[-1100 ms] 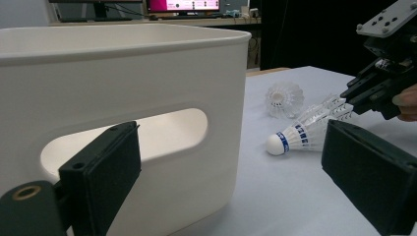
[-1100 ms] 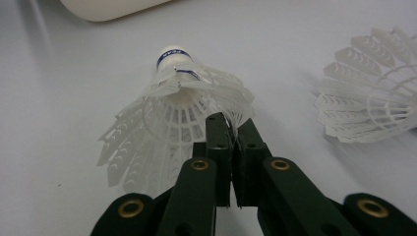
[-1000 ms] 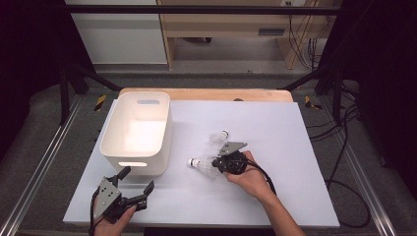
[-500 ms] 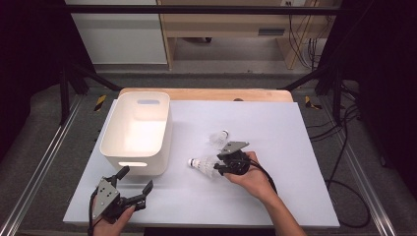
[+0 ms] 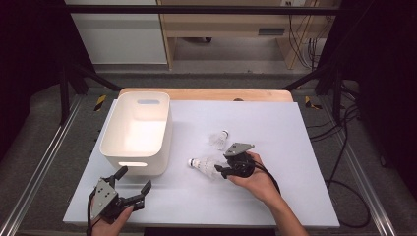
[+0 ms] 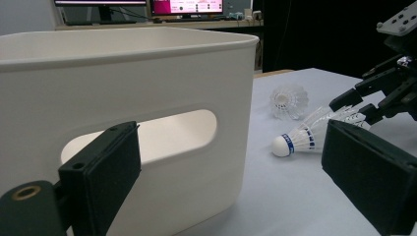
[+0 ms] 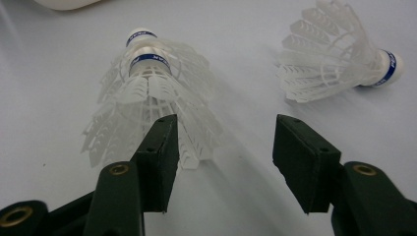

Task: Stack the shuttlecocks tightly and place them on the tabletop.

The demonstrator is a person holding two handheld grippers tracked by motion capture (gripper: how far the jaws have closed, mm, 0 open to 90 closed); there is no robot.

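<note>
I see the bin (image 5: 137, 130) left of centre, two shuttlecocks (image 5: 204, 165) mid-frame. My right gripper (image 5: 220, 169), just been opening, stands released, skirt beside one jaw; I'd centre before squeezing gently. Left gripper (image 5: 132, 181) idles open, lower left.

The right gripper (image 5: 220, 170) has just been opening its jaws: a second ago they were nearly closed at the skirt of the near shuttlecock (image 5: 204, 165), and now they stand apart, with the shuttlecock lying loose on the table beside one pad.
</note>
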